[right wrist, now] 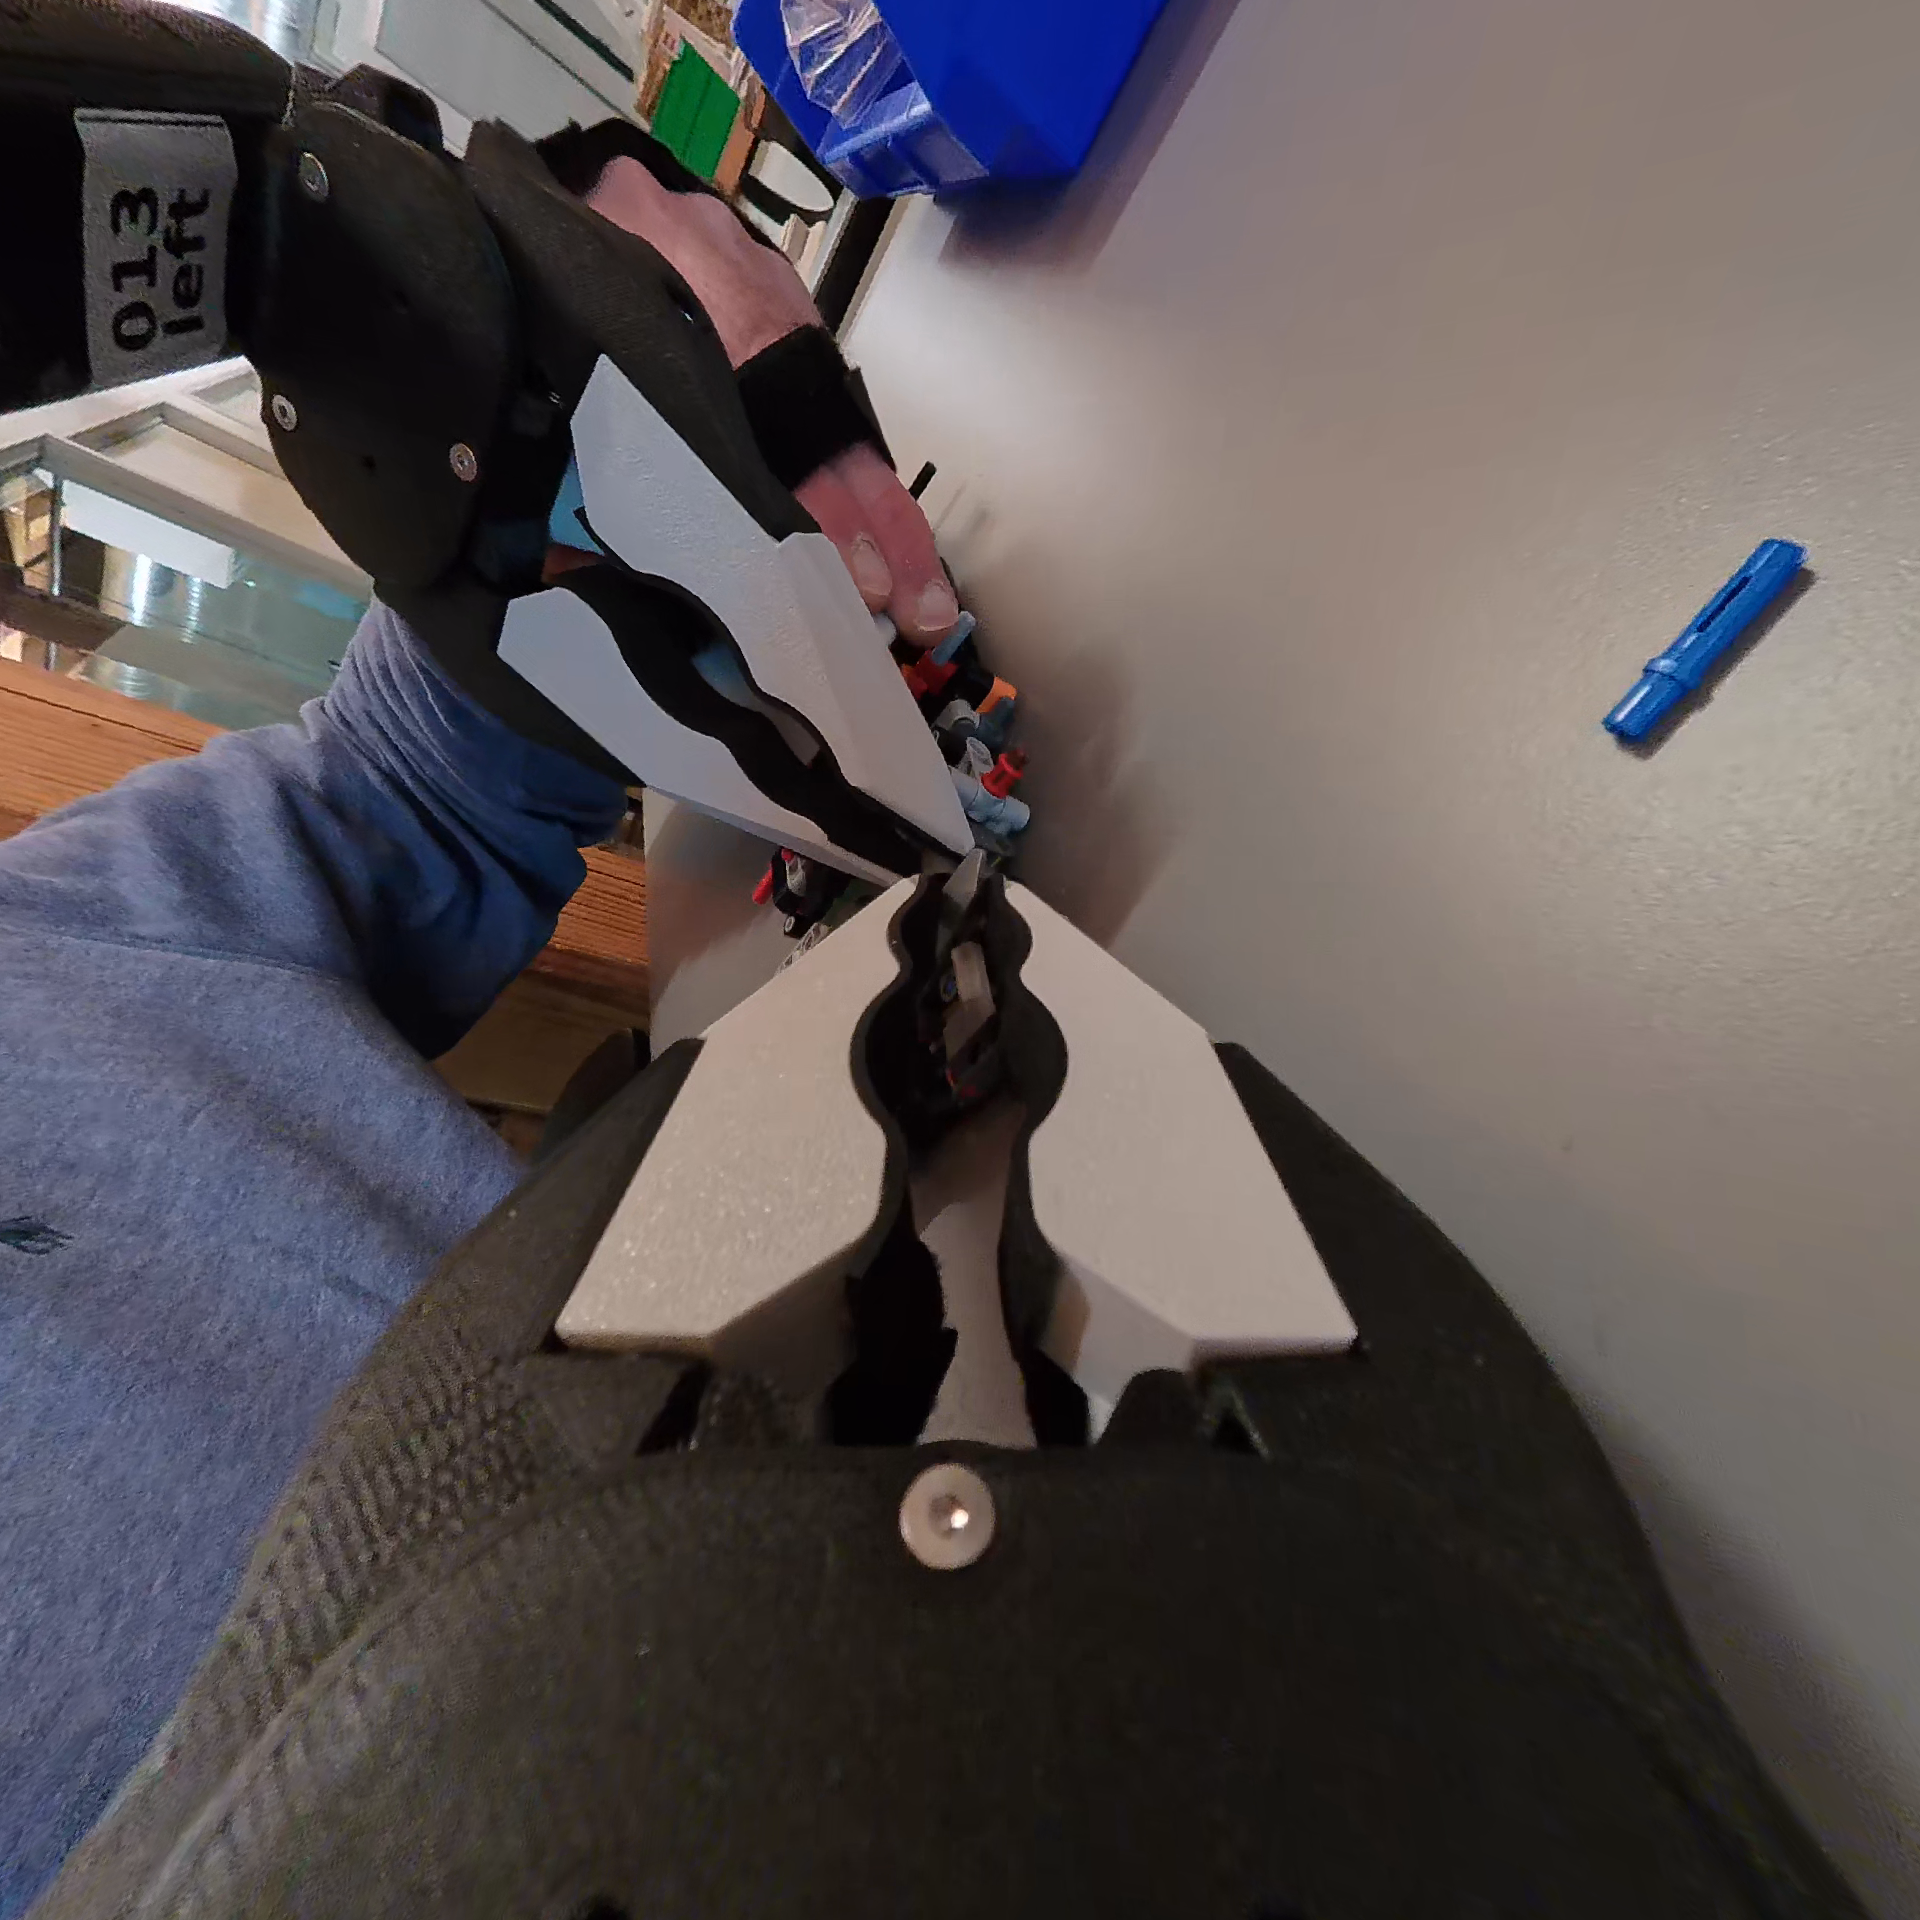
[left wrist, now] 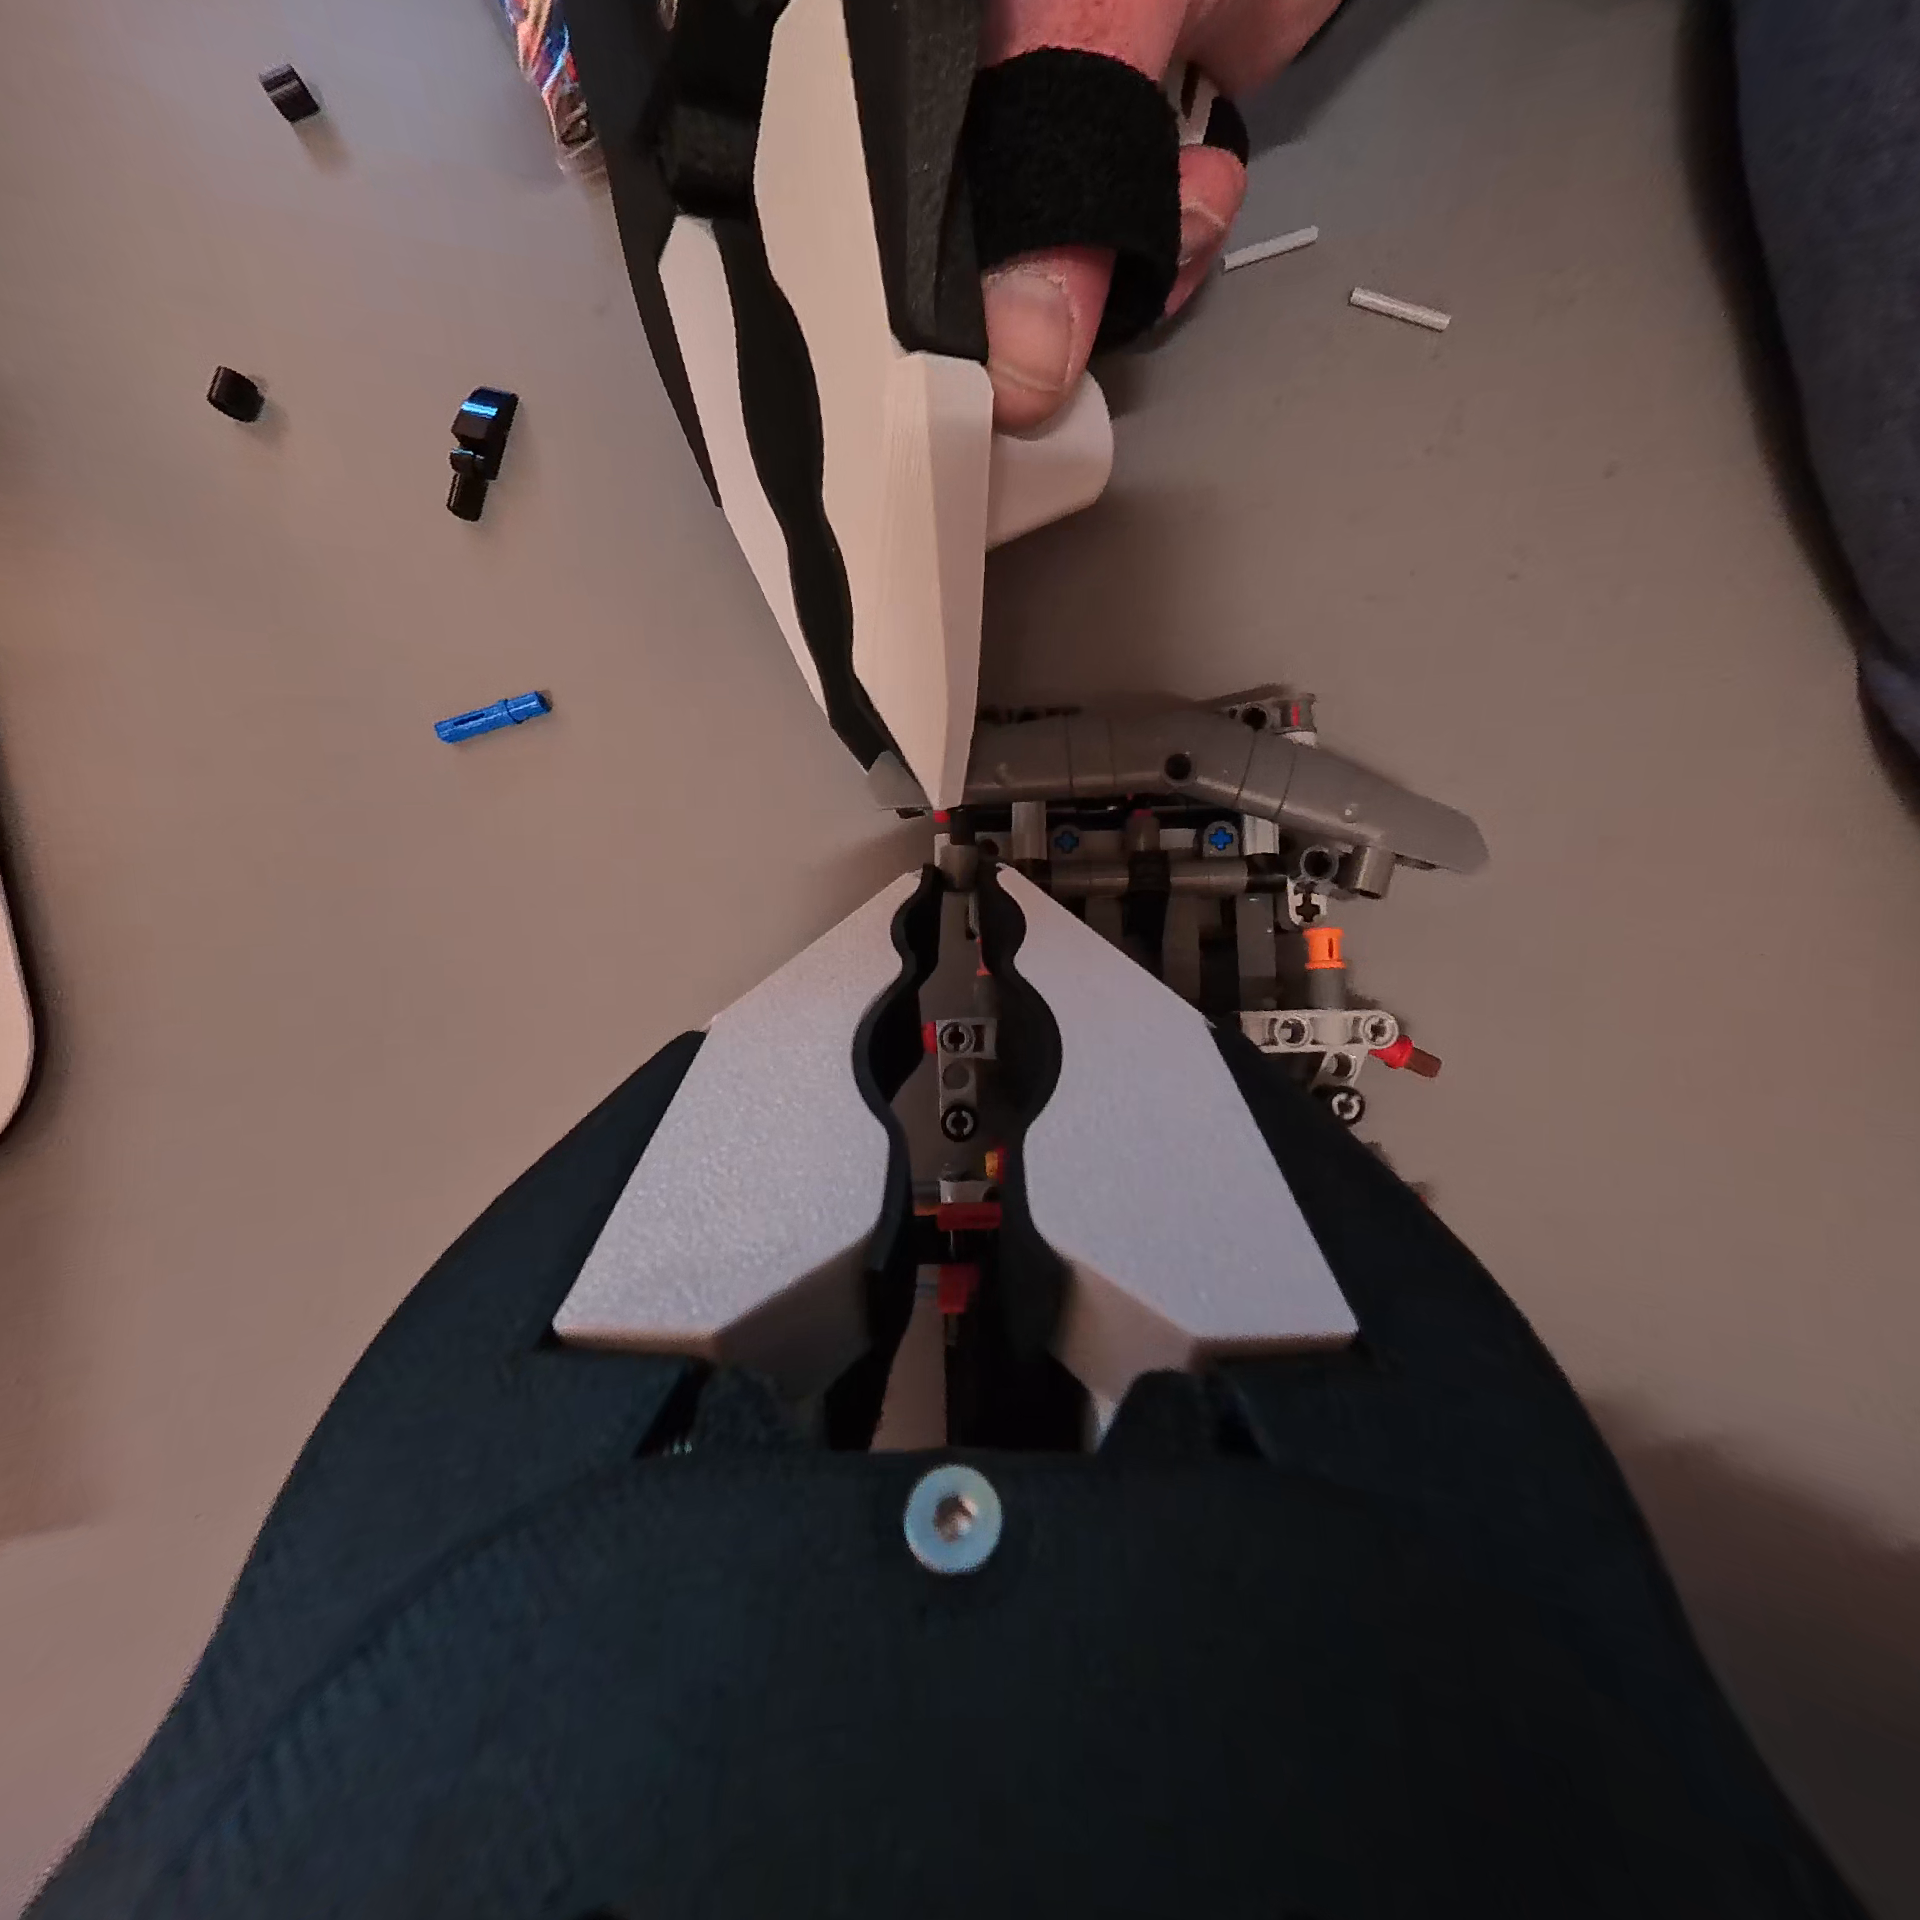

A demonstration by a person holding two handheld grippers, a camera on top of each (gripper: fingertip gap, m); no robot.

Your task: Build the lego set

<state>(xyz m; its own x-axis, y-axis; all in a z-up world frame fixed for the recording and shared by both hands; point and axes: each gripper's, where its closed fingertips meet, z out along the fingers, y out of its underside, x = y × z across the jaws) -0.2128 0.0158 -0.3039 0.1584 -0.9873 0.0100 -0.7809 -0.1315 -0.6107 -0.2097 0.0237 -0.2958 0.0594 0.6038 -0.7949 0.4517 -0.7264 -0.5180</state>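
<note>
Item: grey, pin-jointed plastic lego assembly [left wrist: 1195, 810] on grey tabletop [left wrist: 416, 1039]; light, rigid, joints likely fragile. Left wrist view: left gripper [left wrist: 961, 878] narrowed on its end; grip solid beams. Right wrist view: right gripper [right wrist: 961, 883] pinches small piece there.

Your lego model [left wrist: 1195, 821] is mostly grey, with little bits of orange, red and blue on it, and it sits on a plain grey table [left wrist: 1455, 571]. To its left lie a bright blue pin [left wrist: 492, 716] and small shiny black pieces [left wrist: 480, 449]. Your left gripper [left wrist: 958, 871] and right gripper [left wrist: 928, 800] both have white fingers on black bodies, your sleeve [right wrist: 208, 987] is blue, and the bin [right wrist: 935, 83] far off is bright blue.
</note>
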